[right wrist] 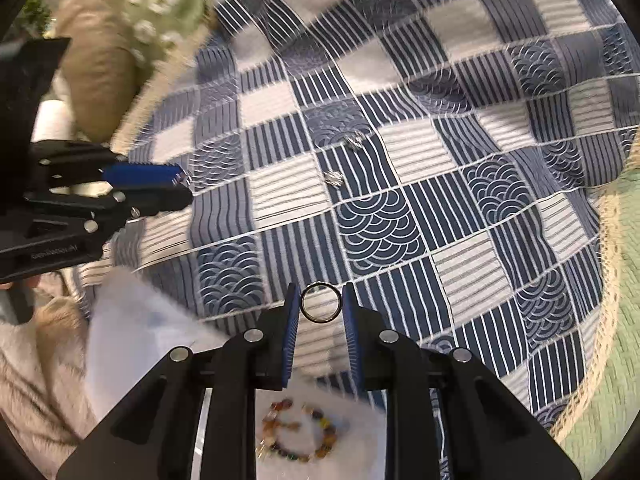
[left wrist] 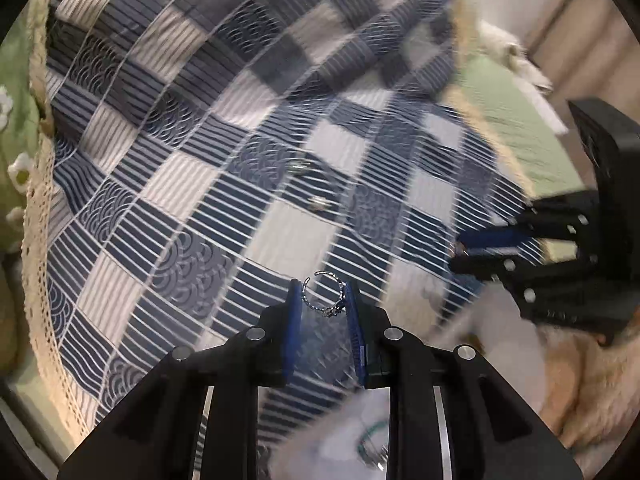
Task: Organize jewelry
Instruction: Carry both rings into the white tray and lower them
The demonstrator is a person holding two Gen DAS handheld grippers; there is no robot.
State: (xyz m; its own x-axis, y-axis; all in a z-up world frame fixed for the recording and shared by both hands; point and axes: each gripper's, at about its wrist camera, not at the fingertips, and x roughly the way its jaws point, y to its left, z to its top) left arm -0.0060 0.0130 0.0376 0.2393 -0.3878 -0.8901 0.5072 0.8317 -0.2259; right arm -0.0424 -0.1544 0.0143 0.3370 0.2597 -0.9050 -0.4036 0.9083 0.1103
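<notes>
Chain ring (left wrist: 325, 295) pinched between left tongs (left wrist: 320, 300), plain ring (right wrist: 321, 303) gripped by right tongs (right wrist: 321, 304) — both above quilt (right wrist: 400, 200).

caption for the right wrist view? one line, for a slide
Right gripper pinches a plain ring above the blue patchwork quilt, beaded bracelet below, left gripper alongside.

Blue-and-white patchwork, silver and multicoloured jewelry

Quilt (right wrist: 400, 184) checked in navy stripes, pale grey stripes and wave-scallop squares; cream lace edging (left wrist: 36, 240); green bedding (right wrist: 608, 360); plain silver ring (right wrist: 320, 303); silver chain ring (left wrist: 326, 294); amber, red, green beaded bracelet (right wrist: 300, 432); black tools with blue pads (right wrist: 291, 336).
</notes>
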